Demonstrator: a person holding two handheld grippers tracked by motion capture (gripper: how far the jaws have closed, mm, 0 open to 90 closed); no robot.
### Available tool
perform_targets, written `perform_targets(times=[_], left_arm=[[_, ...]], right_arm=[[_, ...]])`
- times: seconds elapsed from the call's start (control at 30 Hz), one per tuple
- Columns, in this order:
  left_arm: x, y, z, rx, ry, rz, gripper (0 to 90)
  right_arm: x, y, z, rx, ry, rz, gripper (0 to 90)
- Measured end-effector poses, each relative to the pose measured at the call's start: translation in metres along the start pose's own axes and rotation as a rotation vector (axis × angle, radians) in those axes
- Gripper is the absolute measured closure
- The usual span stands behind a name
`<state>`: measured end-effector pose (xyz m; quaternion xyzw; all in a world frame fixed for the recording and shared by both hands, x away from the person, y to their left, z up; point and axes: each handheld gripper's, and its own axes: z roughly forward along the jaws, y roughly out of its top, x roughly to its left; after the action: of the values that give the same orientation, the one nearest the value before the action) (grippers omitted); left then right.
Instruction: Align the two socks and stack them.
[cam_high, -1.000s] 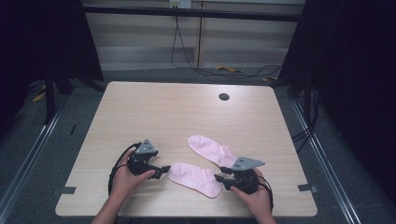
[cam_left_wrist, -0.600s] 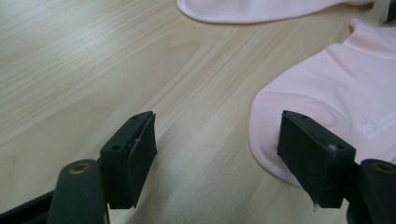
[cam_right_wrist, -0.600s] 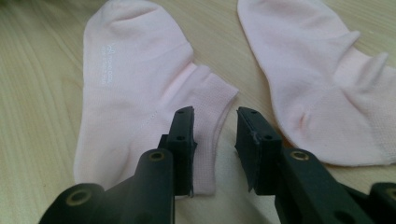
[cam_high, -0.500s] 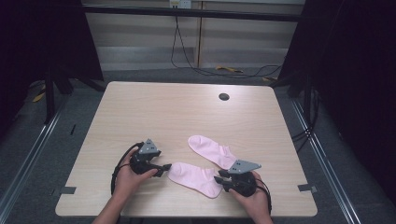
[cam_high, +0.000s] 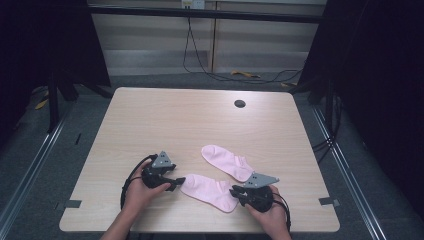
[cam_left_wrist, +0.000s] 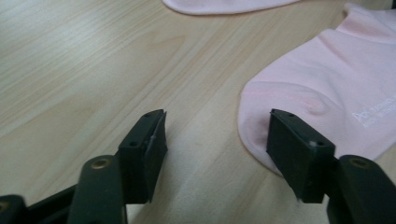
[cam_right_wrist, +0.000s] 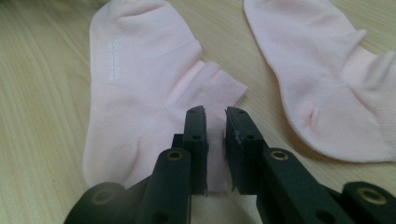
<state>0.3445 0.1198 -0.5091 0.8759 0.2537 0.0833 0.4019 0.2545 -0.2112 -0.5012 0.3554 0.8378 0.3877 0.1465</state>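
Near sock (cam_high: 210, 191) flat on table (cam_high: 200, 125), near edge, between grippers. Right gripper (cam_right_wrist: 215, 122) pinches its cuff, jaws nearly closed on fabric. Left gripper (cam_left_wrist: 217, 135) released, jaws wide at the toe. Second sock (cam_high: 227, 161) just beyond.

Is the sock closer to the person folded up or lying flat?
Lying flat. The near pink sock is spread out on the table, toe to cuff, with no part doubled over; the right hand-held gripper pinches its cuff.
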Motion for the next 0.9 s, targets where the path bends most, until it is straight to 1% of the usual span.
perform_targets(times=[0.1,0.13,0.23,0.27,0.33,0.4,0.6,0.7,0.8,0.83,0.9], left_arm=[[-0.0008,0.0001,0.0000,-0.004,-0.009,0.002,41.9],[-0.0011,0.0005,-0.0007,0.004,-0.010,0.011,43.9],[-0.0030,0.0007,-0.0010,-0.001,-0.031,0.017,51.6],[-0.0030,0.0008,-0.0015,0.005,-0.036,0.023,54.0],[-0.0030,0.0003,-0.0015,-0.003,-0.052,0.033,58.1],[-0.0039,0.0002,-0.0016,-0.005,-0.070,0.040,65.5],[-0.0052,-0.0007,-0.0016,-0.011,-0.115,0.026,80.4],[-0.0056,-0.0012,-0.0012,-0.011,-0.135,0.000,86.5],[-0.0068,0.0003,-0.0018,0.002,-0.124,0.003,89.0],[-0.0078,0.0009,-0.0012,-0.001,-0.121,-0.003,89.5],[-0.0092,0.0025,-0.0011,0.010,-0.114,-0.009,90.0]], right_arm=[[0.0000,0.0000,0.0000,0.001,0.003,0.018,80.5],[0.0001,0.0000,0.0001,0.001,0.003,0.022,81.0],[0.0006,-0.0001,0.0002,0.001,0.001,0.035,82.1],[0.0009,-0.0001,0.0002,0.001,0.000,0.039,82.5],[0.0013,-0.0001,0.0002,0.001,0.000,0.043,83.6],[0.0015,-0.0001,0.0004,0.001,0.001,0.045,84.8],[0.0023,-0.0002,0.0004,0.001,-0.001,0.050,86.5],[0.0030,-0.0001,0.0004,0.001,-0.006,0.054,87.0],[0.0033,-0.0001,0.0003,0.001,-0.011,0.058,87.1],[0.0035,0.0000,0.0004,0.000,-0.012,0.059,87.1],[0.0036,0.0001,0.0005,-0.002,-0.015,0.069,87.3]])
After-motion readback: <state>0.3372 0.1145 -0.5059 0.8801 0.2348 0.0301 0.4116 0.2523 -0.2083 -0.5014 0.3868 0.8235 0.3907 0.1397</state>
